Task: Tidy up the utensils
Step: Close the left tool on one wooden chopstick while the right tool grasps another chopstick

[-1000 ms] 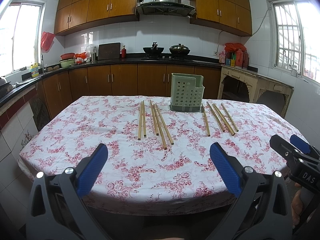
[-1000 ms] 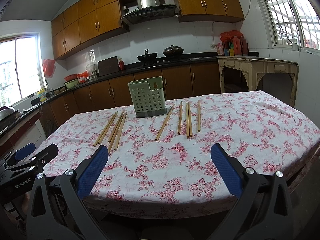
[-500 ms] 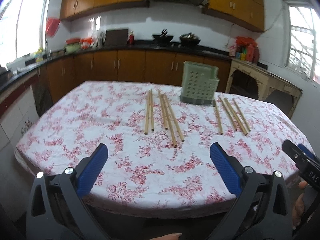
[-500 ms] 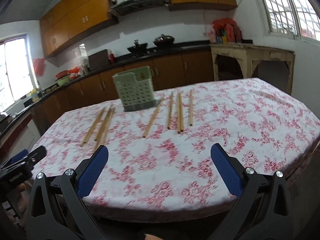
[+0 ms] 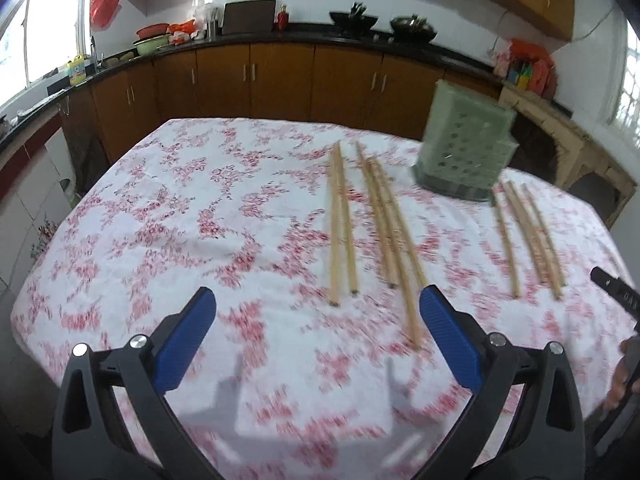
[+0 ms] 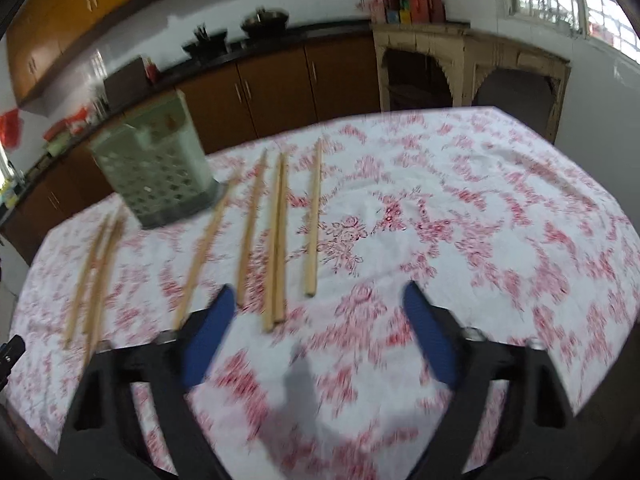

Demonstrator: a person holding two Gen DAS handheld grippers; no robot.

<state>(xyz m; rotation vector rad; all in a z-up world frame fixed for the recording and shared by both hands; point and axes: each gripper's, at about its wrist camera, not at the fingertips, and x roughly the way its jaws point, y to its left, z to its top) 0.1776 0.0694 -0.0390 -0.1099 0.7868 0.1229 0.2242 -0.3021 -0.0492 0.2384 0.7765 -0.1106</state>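
Chopsticks [image 5: 341, 224], wooden, loose in rows on a table with floral cloth [image 5: 200, 216]; none held.

Left gripper [image 5: 316, 336]: blue pads spread wide, nothing between them, above the near cloth; tip of the longest stick of the middle group [image 5: 394, 236] lies just inside its right pad.

Right gripper [image 6: 316, 328]: jaws parted and empty, having just been closing; near ends of four sticks [image 6: 276, 240] lie just ahead of its left pad.

Holder [image 5: 464, 156], green, perforated, upright at the far side between the stick groups.

Clearance: bare cloth to the left of the sticks in the left view, to the right in the right view; table edge close beneath both tools.

Change: both views sit closer over the table than a second ago, pitched further down, blurred.
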